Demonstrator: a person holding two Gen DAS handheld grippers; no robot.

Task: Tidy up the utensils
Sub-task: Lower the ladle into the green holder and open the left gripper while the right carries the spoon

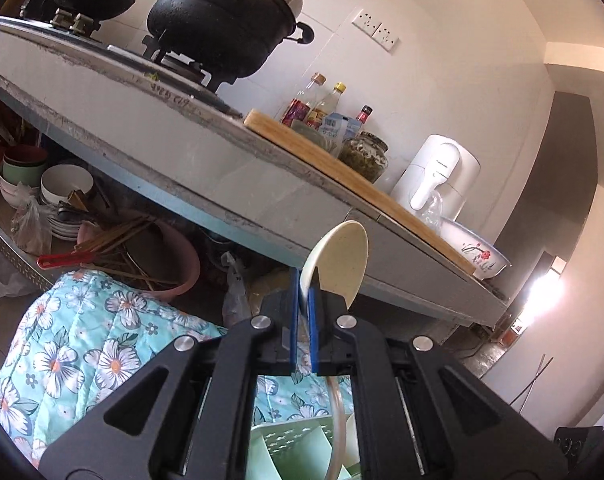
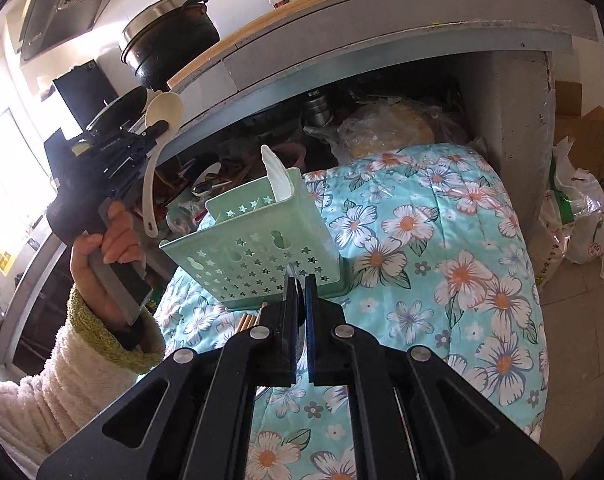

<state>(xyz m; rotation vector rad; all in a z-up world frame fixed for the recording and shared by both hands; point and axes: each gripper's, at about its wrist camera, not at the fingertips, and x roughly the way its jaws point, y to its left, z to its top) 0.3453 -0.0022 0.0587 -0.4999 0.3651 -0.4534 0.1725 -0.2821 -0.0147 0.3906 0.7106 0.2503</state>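
Left wrist view, cream plastic spoon (image 1: 337, 258), broad bowl, long curved handle.

Right gripper (image 2: 300, 280): matte black angular frame with triangular cut-outs, four round silver screws, blue-edged pads. Left gripper (image 2: 160, 126): same black build, grey handle. Sleeve (image 2: 58, 384): fluffy cream fleece with a green knitted cuff (image 2: 102, 332).

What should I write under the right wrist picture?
Left gripper lifts a cream spoon beside the green basket.
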